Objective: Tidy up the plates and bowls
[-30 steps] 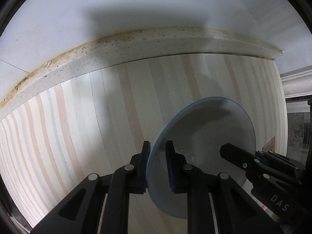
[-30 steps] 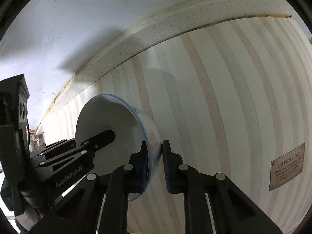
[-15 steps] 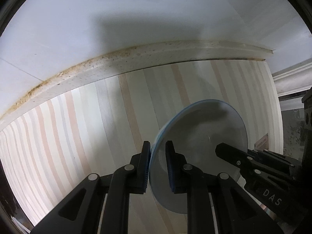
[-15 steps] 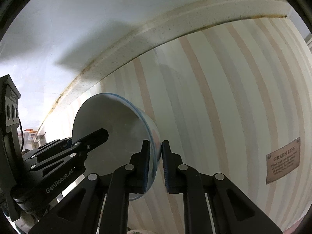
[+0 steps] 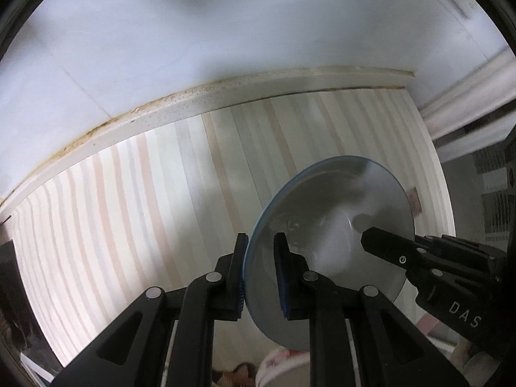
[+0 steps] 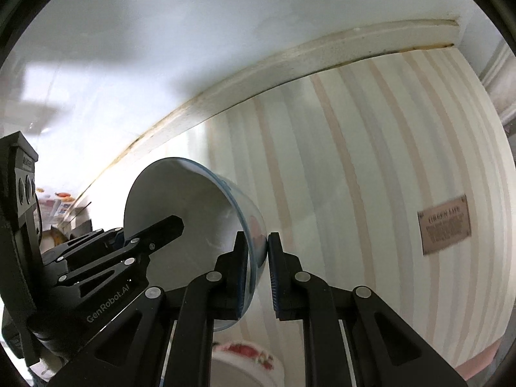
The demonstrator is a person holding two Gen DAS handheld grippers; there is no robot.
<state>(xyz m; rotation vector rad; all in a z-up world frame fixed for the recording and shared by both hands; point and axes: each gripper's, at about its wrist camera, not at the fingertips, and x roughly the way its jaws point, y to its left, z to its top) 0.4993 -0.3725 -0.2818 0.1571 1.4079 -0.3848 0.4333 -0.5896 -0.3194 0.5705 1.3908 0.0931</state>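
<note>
Striped tabletop (image 5: pixel 135 213) bearing a small brown label (image 6: pixel 444 229).

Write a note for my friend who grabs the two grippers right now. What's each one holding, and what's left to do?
Left gripper: shut on the blue-rimmed bowl, pinching its rim.
Right gripper: shut on the opposite side of the same rim.
The bowl hangs in the air between them, tilted, above the striped tablecloth.
A flowered dish sits below, at the near edge of the view.
Done: bowl picked up with both grippers.
Left: carry it to its place and set it down, probably releasing both grippers together. The spot is not in view.
</note>
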